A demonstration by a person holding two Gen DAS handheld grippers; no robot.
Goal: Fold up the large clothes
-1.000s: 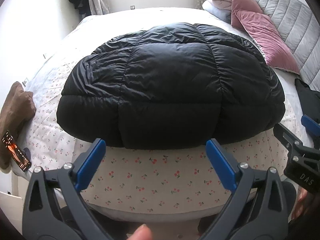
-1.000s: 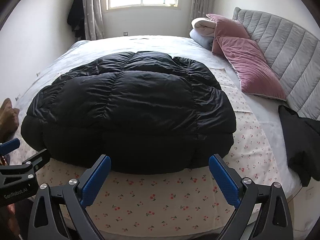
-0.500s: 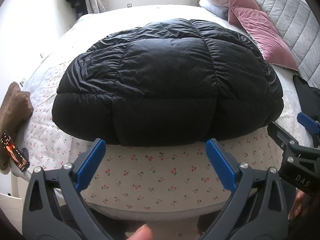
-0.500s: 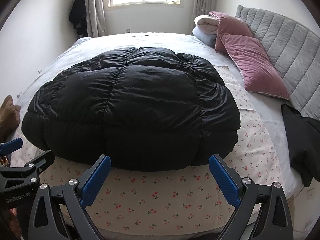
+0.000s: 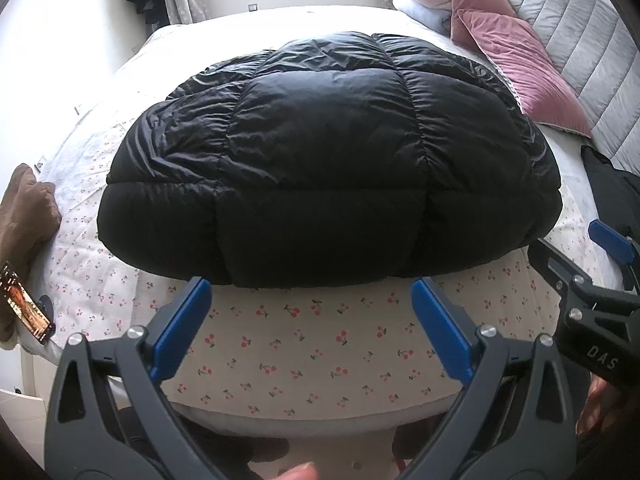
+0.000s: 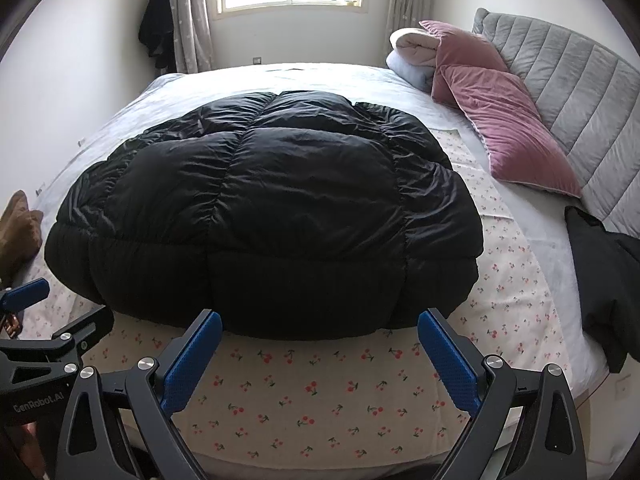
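Note:
A black quilted puffer coat (image 5: pixel 332 160) lies spread flat on the bed, on a cherry-print sheet (image 5: pixel 304 332); it also shows in the right wrist view (image 6: pixel 264 216). My left gripper (image 5: pixel 310 312) is open and empty, just short of the coat's near hem. My right gripper (image 6: pixel 318 344) is open and empty, also just before the near hem. Each gripper shows at the edge of the other's view: the right one (image 5: pixel 580 272) and the left one (image 6: pixel 40 320).
Pink pillows (image 6: pixel 500 120) and a rolled blanket (image 6: pixel 412 56) lie by the grey headboard (image 6: pixel 568 92). A second black garment (image 6: pixel 604 280) lies at the bed's right edge. A brown garment (image 5: pixel 24 216) and a lit phone (image 5: pixel 28 312) sit at the left.
Both grippers have moved slightly forward toward the coat's near hem. Both stay open and empty. The coat has not moved.

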